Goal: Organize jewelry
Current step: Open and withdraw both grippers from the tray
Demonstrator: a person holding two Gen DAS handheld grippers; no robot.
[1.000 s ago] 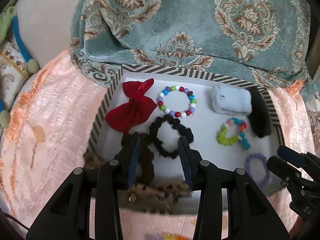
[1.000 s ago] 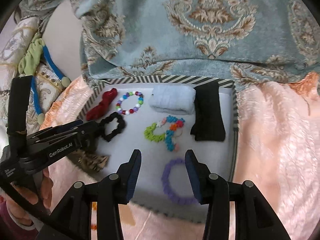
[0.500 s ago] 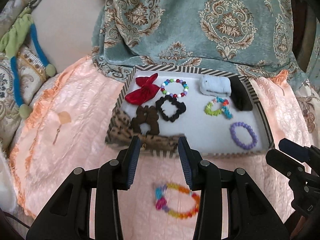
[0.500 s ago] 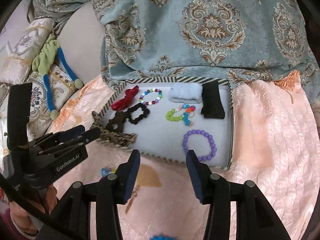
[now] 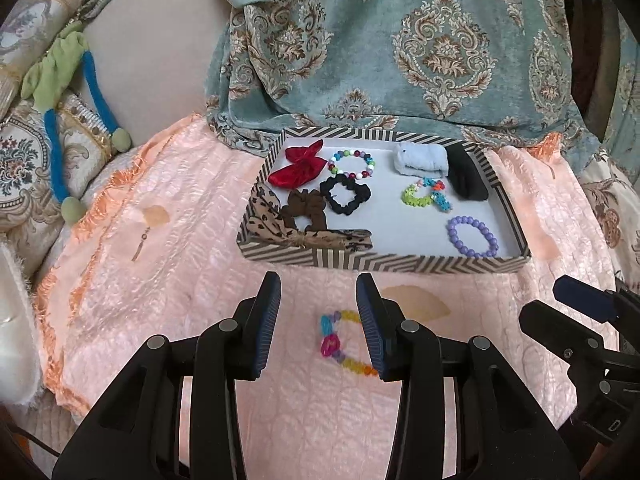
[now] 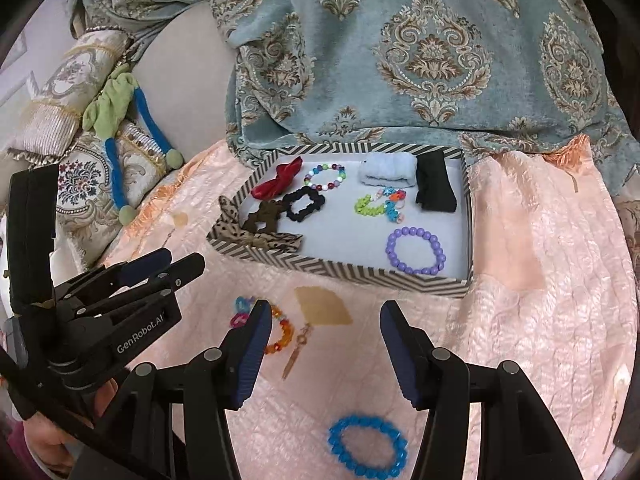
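Observation:
A striped-rim tray (image 5: 404, 263) (image 6: 360, 274) lies on the pink blanket and holds a red bow (image 5: 298, 168), a multicolour bead bracelet (image 5: 352, 164), a black scrunchie (image 5: 346, 193), a brown scrunchie (image 5: 306, 208), a leopard bow (image 5: 280, 228), a green-blue bracelet (image 5: 424, 196) and a purple bracelet (image 5: 473, 236) (image 6: 416, 250). A rainbow bracelet (image 5: 340, 340) (image 6: 276, 332) lies on the blanket before the tray, between my open left gripper's (image 5: 318, 320) fingers. A blue bracelet (image 6: 368, 444) lies below my open, empty right gripper (image 6: 326, 350).
A light blue roll (image 5: 420, 160) and a black cloth (image 5: 466, 178) sit at the tray's back. A teal patterned throw (image 5: 400, 48) hangs behind. Cushions with a green-blue toy (image 5: 60, 92) stand left. A small gold earring (image 6: 296, 350) lies on the blanket.
Both grippers have pulled back from over the tray toward me. The tray now sits farther off, and the rainbow and blue bracelets on the blanket have come into view.

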